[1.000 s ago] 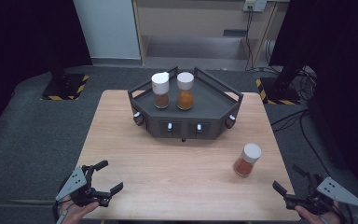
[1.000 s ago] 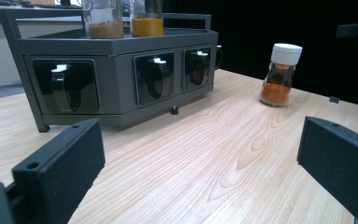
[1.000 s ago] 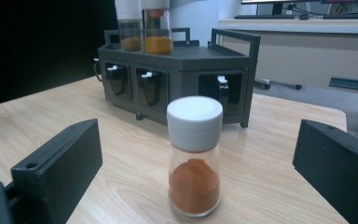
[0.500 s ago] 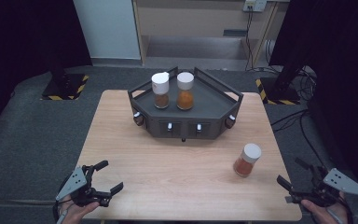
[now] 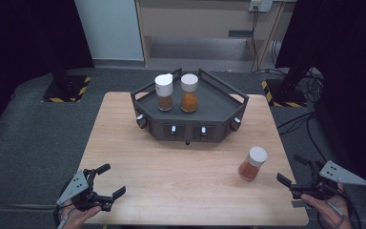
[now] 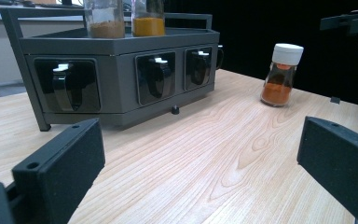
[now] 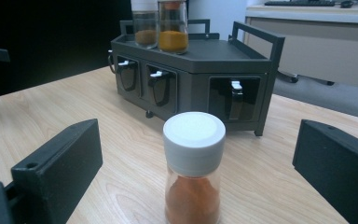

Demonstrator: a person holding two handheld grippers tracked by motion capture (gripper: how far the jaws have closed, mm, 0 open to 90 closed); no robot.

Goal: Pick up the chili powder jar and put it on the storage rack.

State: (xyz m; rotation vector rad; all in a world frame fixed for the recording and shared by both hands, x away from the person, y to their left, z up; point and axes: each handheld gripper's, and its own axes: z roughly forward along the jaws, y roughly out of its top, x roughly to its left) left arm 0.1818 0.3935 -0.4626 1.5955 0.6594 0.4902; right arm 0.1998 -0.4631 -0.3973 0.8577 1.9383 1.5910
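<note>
wooden table (image 5: 181,181), both tools spread, right tool (image 5: 299,179) faces spice jar (image 7: 193,168), rack (image 5: 188,114) behind

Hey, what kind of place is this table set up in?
Probably a lab or test room, not a kitchen: the light wooden table stands on grey carpet, black stands with yellow-black hazard-striped bases flank it, and cables run across the floor to a wall socket.

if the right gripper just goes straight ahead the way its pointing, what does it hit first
Most likely the spice jar standing on the table: in the right gripper view it sits centred between the open jaws of the right gripper, ahead of the dark rack. How far off it stands is unclear.
</note>
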